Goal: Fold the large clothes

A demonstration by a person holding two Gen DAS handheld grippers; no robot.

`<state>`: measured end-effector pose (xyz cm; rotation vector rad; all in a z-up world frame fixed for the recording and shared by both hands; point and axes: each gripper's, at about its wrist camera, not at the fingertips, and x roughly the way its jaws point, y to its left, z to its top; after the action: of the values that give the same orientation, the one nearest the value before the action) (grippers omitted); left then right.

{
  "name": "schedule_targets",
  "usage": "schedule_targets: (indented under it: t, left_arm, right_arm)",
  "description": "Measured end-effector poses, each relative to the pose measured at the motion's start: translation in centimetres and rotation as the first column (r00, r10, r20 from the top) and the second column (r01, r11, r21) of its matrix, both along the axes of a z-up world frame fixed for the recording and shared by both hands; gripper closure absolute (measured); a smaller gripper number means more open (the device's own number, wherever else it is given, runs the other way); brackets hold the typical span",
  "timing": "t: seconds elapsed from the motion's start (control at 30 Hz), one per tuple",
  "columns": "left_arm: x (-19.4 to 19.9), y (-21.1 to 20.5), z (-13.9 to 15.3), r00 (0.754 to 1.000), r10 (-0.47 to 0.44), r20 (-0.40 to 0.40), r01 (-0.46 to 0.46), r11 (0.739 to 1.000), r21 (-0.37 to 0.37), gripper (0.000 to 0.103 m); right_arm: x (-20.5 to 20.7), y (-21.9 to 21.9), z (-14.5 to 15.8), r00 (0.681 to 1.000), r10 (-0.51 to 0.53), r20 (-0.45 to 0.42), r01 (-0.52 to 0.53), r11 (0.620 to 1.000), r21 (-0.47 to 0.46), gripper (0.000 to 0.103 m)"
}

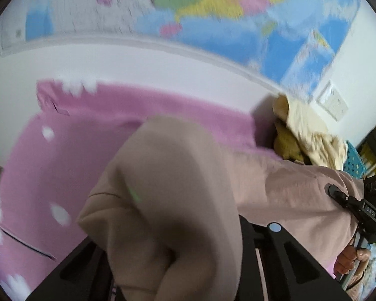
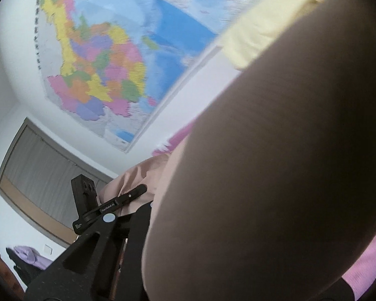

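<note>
Left wrist view: the beige garment (image 1: 163, 200) hangs bunched directly over the left tongs (image 1: 178, 258), above a pink bed (image 1: 50, 165) with white petal print. The fabric drapes across the fingers, so the tongs appear clamped on it, but the fingertips are hidden and the closure cannot be confirmed. At the right of the same view, the right tongs (image 1: 334, 192) show a thin black fingertip pressed into the far span of the garment, apparently pinching it. A yellow clothes pile (image 1: 305, 135) lies at the far right edge of the bed.

Right wrist view: the garment (image 2: 275, 163) fills the frame and covers the right tongs; the left tongs (image 2: 137, 190) sit against cloth at lower left. A wall map (image 2: 107, 57) is behind.

Risks, as judgement:
- Both views are motion-blurred. Fast travel may pull a thin pinch of fabric free.
- The bunched grip at the left tongs may hold several layers, producing a skewed fold.
- The lenses are covered, so placement on the bed is poorly monitored.
- The garment may land on the yellow clothes pile.
</note>
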<state>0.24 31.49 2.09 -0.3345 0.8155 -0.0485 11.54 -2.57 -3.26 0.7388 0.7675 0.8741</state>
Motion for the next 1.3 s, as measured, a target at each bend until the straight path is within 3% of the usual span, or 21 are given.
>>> schedule_targets:
  t: [0.23,0.3,0.4,0.5,0.57,0.6,0.7,0.77,0.83,0.87,0.9,0.93,1.0,1.07,1.13,1.23,1.3]
  left_arm:
    - [1.8,8.0,5.8,0.985,0.151,0.089,-0.161,0.979,0.124,0.088]
    - [2.3,10.7,7.1,0.971,0.204,0.127,-0.223,0.962,0.159,0.088]
    - [2.2,16.2,7.5,0.933,0.300,0.198,-0.336,0.923,0.185,0.087]
    - [2.0,20.6,4.5,0.909,0.377,0.180,-0.408,0.893,0.189,0.086]
    - [2.0,23.9,-0.1,0.895,0.434,0.102,-0.446,0.872,0.200,0.086]
    - [2.2,25.3,-3.4,0.884,0.467,0.025,-0.461,0.860,0.221,0.086]
    - [1.6,28.1,-9.1,0.854,0.510,-0.103,-0.486,0.853,0.192,0.083]
    - [0.4,29.2,-9.9,0.846,0.525,-0.094,-0.511,0.849,0.133,0.072]
    - [-0.2,29.6,-9.7,0.848,0.523,-0.091,-0.513,0.851,0.110,0.071]
    - [-0.3,29.6,-9.7,0.851,0.518,-0.089,-0.509,0.854,0.106,0.071]
    - [-0.4,29.6,-9.7,0.854,0.512,-0.089,-0.503,0.857,0.111,0.070]
    - [-0.3,29.4,-9.8,0.858,0.506,-0.090,-0.496,0.861,0.118,0.070]
    - [0.0,28.9,-10.0,0.859,0.504,-0.092,-0.493,0.862,0.115,0.073]
    - [0.8,28.5,-10.0,0.860,0.502,-0.088,-0.493,0.863,0.111,0.079]
    - [1.6,28.6,-9.3,0.864,0.496,-0.083,-0.484,0.865,0.133,0.085]
    - [2.5,29.6,-6.5,0.864,0.503,-0.026,-0.494,0.857,0.145,0.087]
    - [2.8,30.3,-6.3,0.854,0.520,-0.026,-0.512,0.847,0.142,0.085]
  right_arm:
    - [4.3,9.9,7.0,0.983,0.100,0.156,-0.103,0.995,0.011,0.090]
    - [5.2,13.9,8.5,0.966,0.130,0.224,-0.137,0.990,0.014,0.090]
    - [6.2,19.1,8.2,0.949,0.176,0.262,-0.191,0.981,0.033,0.090]
    - [6.6,24.9,4.4,0.944,0.260,0.204,-0.264,0.965,-0.011,0.090]
    - [6.7,28.7,0.0,0.938,0.335,0.094,-0.329,0.942,-0.071,0.084]
    - [6.9,30.4,-3.1,0.928,0.372,-0.001,-0.370,0.924,-0.093,0.081]
    - [6.6,31.4,-7.7,0.912,0.398,-0.102,-0.410,0.900,-0.149,0.072]
    - [6.4,30.1,-8.3,0.908,0.407,-0.104,-0.418,0.899,-0.132,0.060]
    - [6.4,28.1,-8.2,0.905,0.414,-0.095,-0.423,0.899,-0.113,0.054]
    - [6.2,26.7,-8.2,0.908,0.410,-0.084,-0.417,0.903,-0.106,0.041]
    - [6.2,25.7,-8.2,0.914,0.399,-0.077,-0.405,0.908,-0.110,0.036]
    - [6.2,24.0,-8.3,0.925,0.374,-0.063,-0.379,0.919,-0.113,0.035]
    - [7.0,22.1,-9.0,0.935,0.346,-0.077,-0.352,0.931,-0.094,0.040]
    - [7.6,22.5,-9.3,0.922,0.372,-0.108,-0.378,0.925,-0.039,0.075]
    - [7.6,22.7,-8.2,0.925,0.373,-0.072,-0.377,0.924,-0.055,0.084]
    - [4.7,23.8,-5.0,0.920,0.390,0.046,-0.387,0.920,-0.066,0.087]
    - [3.9,25.6,-5.6,0.908,0.419,0.030,-0.415,0.905,-0.091,0.087]
